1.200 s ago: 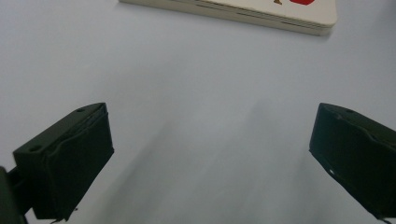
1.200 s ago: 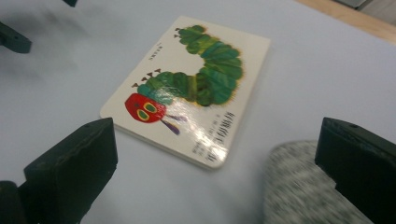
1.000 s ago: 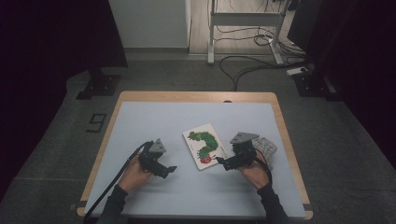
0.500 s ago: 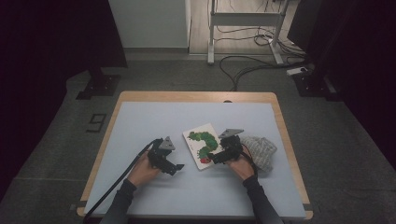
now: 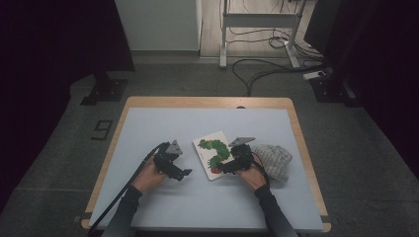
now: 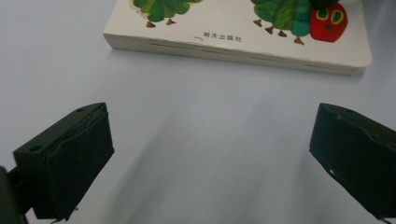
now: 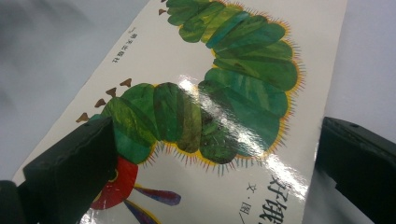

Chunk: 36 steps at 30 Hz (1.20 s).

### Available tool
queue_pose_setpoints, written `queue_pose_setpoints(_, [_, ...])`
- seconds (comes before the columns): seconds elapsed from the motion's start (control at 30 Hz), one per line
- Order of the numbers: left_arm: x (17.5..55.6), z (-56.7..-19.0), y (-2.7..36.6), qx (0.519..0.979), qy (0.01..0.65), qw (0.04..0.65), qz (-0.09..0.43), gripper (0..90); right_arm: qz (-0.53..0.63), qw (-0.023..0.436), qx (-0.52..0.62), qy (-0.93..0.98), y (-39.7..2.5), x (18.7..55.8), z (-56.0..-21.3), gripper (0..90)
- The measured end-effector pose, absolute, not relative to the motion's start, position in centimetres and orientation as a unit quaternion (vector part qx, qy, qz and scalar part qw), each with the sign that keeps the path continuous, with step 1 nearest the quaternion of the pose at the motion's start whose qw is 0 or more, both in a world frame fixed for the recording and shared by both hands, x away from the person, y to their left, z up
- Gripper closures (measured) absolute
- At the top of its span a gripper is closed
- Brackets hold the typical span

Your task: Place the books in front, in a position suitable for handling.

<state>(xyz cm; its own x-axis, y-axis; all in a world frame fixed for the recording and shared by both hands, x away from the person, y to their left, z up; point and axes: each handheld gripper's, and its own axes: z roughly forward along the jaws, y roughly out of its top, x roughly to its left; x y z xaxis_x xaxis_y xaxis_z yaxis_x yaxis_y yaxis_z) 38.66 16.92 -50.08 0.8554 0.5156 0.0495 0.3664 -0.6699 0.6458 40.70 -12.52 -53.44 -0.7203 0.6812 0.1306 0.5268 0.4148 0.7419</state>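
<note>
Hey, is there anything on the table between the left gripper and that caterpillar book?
Nothing visible. In the left gripper view, bare table surface runs from the open jaws of the left gripper to the near edge of the book. The right gripper hangs over the book's far side, and the grey cloth lies beyond it.

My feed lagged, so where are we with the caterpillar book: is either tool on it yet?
Not gripped yet. The caterpillar picture book lies closed and flat on the table. The right tool hovers open over its cover; the left tool waits open beside its edge. Grasping remains.
</note>
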Motion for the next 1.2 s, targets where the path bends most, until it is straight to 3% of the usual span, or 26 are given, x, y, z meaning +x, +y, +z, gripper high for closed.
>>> queue_pose_setpoints(0.83, [39.9,-49.9,17.6,0.91,0.247,0.315,0.11,0.0,0.41,0.065,0.284,0.864,-7.5,36.7,-53.4,0.0])
queue_pose_setpoints(1.2, [41.0,-51.1,18.2,0.913,0.259,0.31,0.065,0.0,0.409,0.057,0.257,0.873,-6.2,34.9,-53.3,0.0])
